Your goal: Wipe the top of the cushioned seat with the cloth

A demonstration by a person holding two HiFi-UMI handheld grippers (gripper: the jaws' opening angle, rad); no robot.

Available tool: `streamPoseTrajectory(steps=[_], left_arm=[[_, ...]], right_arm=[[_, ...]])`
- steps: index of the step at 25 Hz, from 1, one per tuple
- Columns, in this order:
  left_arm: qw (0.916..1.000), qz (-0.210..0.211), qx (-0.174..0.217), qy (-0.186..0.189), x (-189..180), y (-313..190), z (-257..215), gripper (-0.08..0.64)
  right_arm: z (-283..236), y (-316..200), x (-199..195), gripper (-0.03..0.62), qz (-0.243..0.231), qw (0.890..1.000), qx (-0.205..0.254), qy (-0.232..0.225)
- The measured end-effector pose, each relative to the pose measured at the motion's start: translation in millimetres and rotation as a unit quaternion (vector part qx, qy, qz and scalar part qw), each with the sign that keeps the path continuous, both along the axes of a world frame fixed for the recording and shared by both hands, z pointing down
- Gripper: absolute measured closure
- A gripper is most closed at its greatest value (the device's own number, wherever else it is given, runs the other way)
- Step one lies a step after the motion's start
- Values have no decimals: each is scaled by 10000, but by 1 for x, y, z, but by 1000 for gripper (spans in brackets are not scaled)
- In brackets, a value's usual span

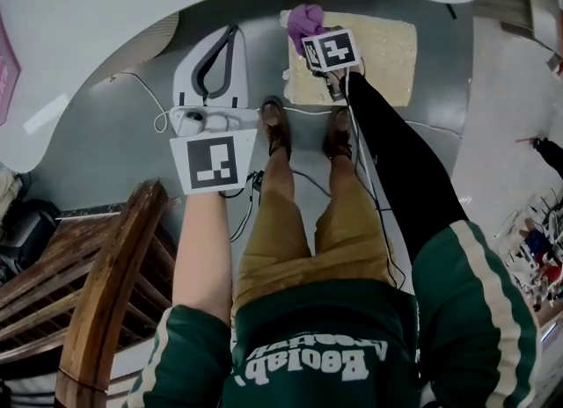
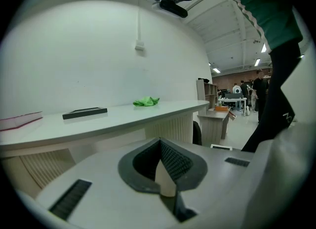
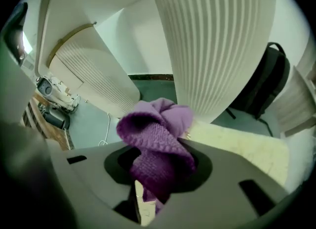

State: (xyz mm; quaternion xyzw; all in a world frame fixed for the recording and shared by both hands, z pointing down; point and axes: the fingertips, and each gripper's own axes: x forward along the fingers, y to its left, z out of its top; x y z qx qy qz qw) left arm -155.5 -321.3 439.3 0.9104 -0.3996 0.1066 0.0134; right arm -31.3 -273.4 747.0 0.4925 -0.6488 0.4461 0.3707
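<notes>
Both grippers are held out over a grey floor (image 1: pixel 106 147). At the left, the left gripper (image 1: pixel 220 54) is seen with its jaws brought together and nothing between them (image 2: pixel 165 176); it is held left of the person's brown shoes (image 1: pixel 275 125) and well apart from the seat. Further left and nearer, a wooden bench (image 1: pixel 101 296) is seen, and a white cable (image 1: pixel 145 90) lies on the floor. A curved white counter (image 1: pixel 106 10) is carried across the far side of the scene. On its top (image 2: pixel 123 119), from left to right, a pink sheet (image 2: pixel 19 121), a flat black object (image 2: pixel 84 113) and a crumpled green rag (image 2: pixel 146 101) are laid. Beyond the counter's right end, an open hall with desks (image 2: pixel 224 109) is visible, with people standing far off.

To the right, the right gripper (image 1: pixel 310 35) is shown with its jaws clamped on a purple cloth (image 3: pixel 155 144), which is bunched above them. The cloth (image 1: pixel 305 21) is held at the far left corner of the cushioned seat (image 1: pixel 378 50), a cream rectangular pad; whether cloth and pad are touching cannot be told. The seat (image 3: pixel 247 146) is set just near a ribbed white pedestal (image 3: pixel 217 40). A black backpack (image 3: pixel 266 80) is propped on the floor to the right of the pedestal.
</notes>
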Motion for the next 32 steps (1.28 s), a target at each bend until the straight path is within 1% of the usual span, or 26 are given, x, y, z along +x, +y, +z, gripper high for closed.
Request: streamPoseTrajectory(steps=[3, 7, 9, 13, 21, 26, 32], left_arm=[[10000, -5, -20, -24, 2, -1, 2, 546], [10000, 26, 14, -30, 12, -2, 4, 546], [10000, 45, 7, 4, 20, -1, 6, 546], [9999, 119, -10, 31, 40, 1, 6, 546], [9998, 210, 19, 69, 91, 7, 0, 546], [9994, 329, 50, 6, 133, 14, -1, 545], [9992, 384, 123, -79, 173, 21, -6, 546]], right_arm=[[3, 3, 2, 462, 98, 9999, 45, -58], [1, 2, 6, 462, 63, 9999, 56, -55], [-1, 3, 14, 462, 6, 10000, 45, 4], [-2, 12, 38, 462, 42, 10000, -42, 69], [-2, 36, 124, 462, 203, 9992, -173, 298], [-1, 58, 192, 462, 342, 9983, -268, 391], [2, 86, 274, 462, 583, 9964, -415, 445]])
